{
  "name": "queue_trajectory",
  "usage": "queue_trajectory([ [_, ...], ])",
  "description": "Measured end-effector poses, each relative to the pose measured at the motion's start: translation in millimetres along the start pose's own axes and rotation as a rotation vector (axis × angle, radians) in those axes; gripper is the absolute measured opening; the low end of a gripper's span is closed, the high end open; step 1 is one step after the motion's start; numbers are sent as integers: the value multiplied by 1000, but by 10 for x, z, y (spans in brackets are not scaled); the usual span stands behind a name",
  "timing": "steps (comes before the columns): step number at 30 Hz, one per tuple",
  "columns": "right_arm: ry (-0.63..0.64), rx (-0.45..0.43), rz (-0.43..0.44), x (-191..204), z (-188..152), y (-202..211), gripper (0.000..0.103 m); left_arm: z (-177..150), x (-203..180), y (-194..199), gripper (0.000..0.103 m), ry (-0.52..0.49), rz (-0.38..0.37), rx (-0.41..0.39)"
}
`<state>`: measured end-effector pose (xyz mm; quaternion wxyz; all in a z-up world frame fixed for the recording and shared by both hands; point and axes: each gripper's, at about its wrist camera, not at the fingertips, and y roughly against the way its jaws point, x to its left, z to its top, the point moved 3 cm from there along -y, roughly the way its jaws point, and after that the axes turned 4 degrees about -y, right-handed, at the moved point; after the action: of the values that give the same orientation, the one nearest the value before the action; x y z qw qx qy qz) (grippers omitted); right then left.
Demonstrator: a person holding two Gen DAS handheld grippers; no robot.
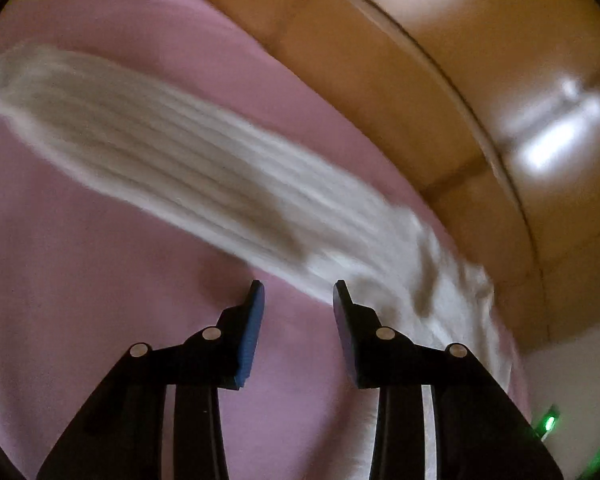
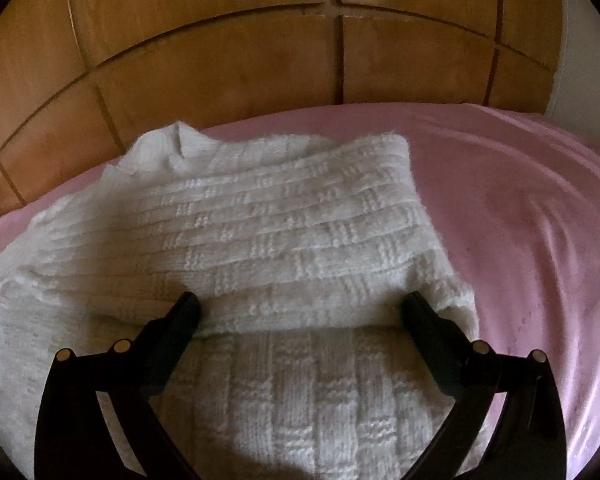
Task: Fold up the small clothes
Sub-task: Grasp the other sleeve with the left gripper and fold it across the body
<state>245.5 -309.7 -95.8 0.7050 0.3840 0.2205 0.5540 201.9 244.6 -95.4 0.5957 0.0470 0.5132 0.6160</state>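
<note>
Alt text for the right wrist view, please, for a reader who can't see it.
A white knitted sweater, partly folded over itself, lies on a pink sheet. The right gripper hangs above it with jaws wide apart, nothing clamped. Wooden panelling stands behind the bed.

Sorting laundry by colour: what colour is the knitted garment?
White, with a basket-weave knit; clearest in the right wrist view.

Left gripper (image 1: 299, 286) parted, empty; right gripper (image 2: 300, 304) spread wide.
</note>
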Motion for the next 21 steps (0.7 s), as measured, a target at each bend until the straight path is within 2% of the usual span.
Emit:
queue_trajectory([
  [2, 10, -5, -18, 10, -8, 10, 101, 138, 277, 199, 35, 50, 34, -64],
  [3, 12, -6, -22, 23, -11, 1, 101, 218, 437, 311, 40, 78, 45, -95],
  [4, 13, -8, -25, 23, -15, 2, 101, 275, 537, 384, 52, 97, 48, -113],
  [10, 5, -5, -18, 5, -20, 4, 101, 614, 1416, 722, 53, 364, 12, -190],
  [12, 8, -8, -23, 6, -19, 3, 101, 696, 1569, 757, 53, 389, 21, -212],
  [13, 10, -9, -25, 8, -18, 3, 101, 744, 1645, 739, 56, 391, 30, -203],
  [16, 9, -8, -23, 5, -13, -7, 101, 848, 1773, 689, 56, 414, 37, -175],
  [17, 9, -7, -24, 7, -10, -11, 101, 910, 1761, 681, 55, 383, 54, -171],
  [18, 10, -9, -26, 8, -14, -8, 101, 964, 1731, 669, 49, 338, 76, -170],
  [19, 12, -10, -29, 9, -14, -10, 101, 977, 1725, 681, 29, 315, 81, -166],
  [20, 13, -9, -27, 6, -7, -14, 101, 999, 1718, 623, 15, 301, 76, -142],
  [21, 16, -11, -32, 6, -4, -16, 101, 993, 1734, 592, 10, 292, 81, -127],
])
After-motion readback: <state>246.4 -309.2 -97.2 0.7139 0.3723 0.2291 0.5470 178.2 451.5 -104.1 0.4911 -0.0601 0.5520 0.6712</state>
